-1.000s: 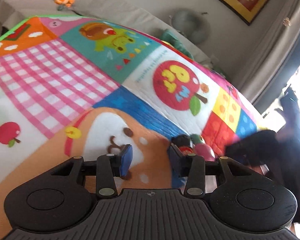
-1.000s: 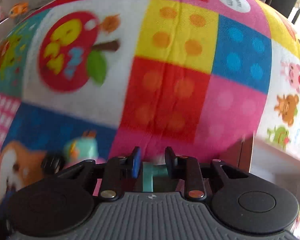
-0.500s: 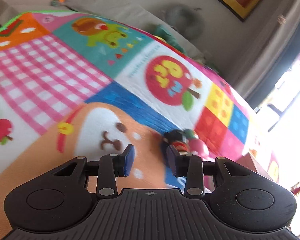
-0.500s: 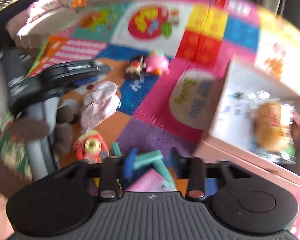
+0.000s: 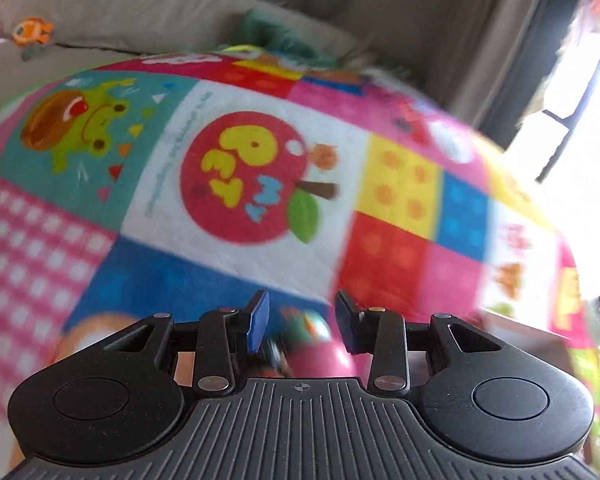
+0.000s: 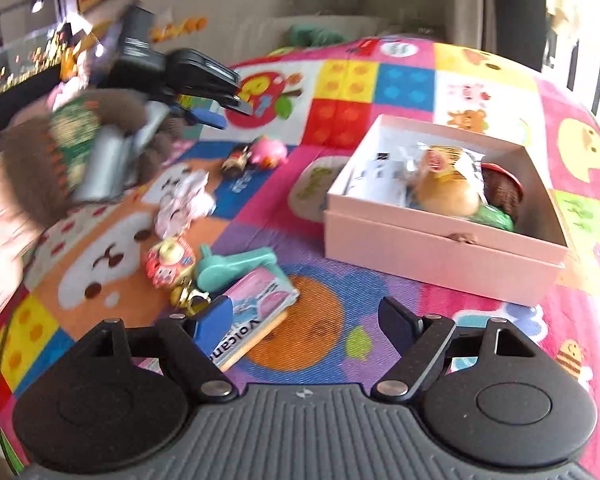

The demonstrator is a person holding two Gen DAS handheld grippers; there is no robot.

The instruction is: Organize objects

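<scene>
My right gripper (image 6: 304,320) is open and empty, above the play mat (image 6: 380,288). A pink box (image 6: 440,244) at right holds a tan toy (image 6: 444,188) and other items. On the mat to the left lie a teal tool (image 6: 232,266), a pink packet (image 6: 252,316), a red round toy (image 6: 168,260), a crumpled white cloth (image 6: 184,204) and a pink pig toy (image 6: 268,152) beside a small dark figure (image 6: 236,162). My left gripper (image 5: 302,320) is open, just above the pink pig toy (image 5: 320,356). It also shows in the right wrist view (image 6: 228,110).
A grey sofa (image 5: 140,12) with an orange fish toy (image 5: 32,32) runs along the mat's far edge. A green cloth (image 6: 316,34) lies at the mat's far edge. A bright window (image 5: 572,120) is at right.
My right gripper opened and let go of the teal tool, which now lies on the mat; it then pulled back. My left gripper moved right over the pink pig toy.
</scene>
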